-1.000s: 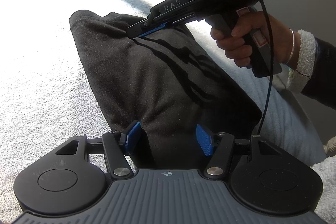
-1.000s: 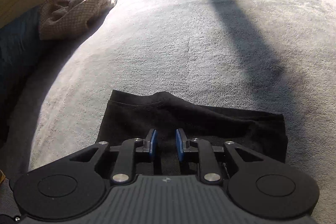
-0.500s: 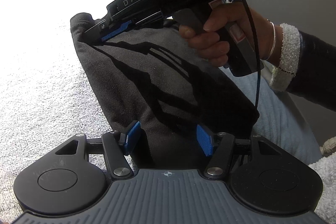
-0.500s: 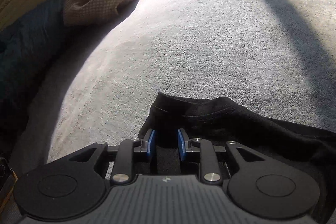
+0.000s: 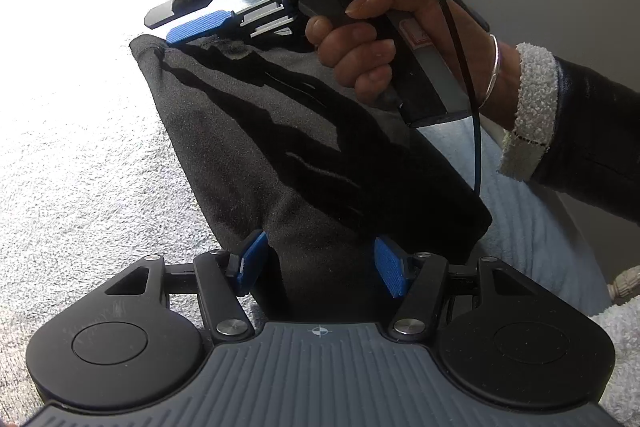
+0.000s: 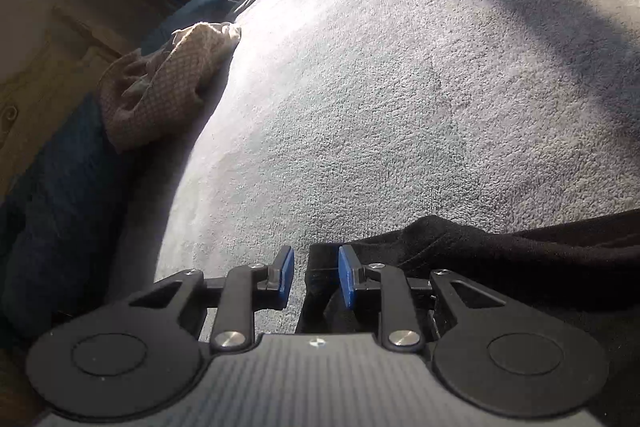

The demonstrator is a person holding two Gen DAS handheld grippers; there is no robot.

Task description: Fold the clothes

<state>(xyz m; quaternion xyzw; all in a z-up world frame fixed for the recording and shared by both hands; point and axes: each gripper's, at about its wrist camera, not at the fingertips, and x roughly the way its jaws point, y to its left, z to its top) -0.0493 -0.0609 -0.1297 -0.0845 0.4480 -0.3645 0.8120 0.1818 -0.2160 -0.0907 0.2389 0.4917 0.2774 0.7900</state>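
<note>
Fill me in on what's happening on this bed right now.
A person is folding a black garment on a grey blanket, a handheld gripper in each hand. The left gripper sits open over the garment's near end, its pads apart on either side of the cloth. The right gripper, held in the person's hand, is at the far corner with its jaws opening, the garment's edge lying loose between them. A crumpled patterned cloth waits at the bed's edge.

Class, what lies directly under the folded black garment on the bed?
The black garment rests on a pale fleecy blanket, visible all around it. Whatever lies beneath the cloth itself is covered.
</note>
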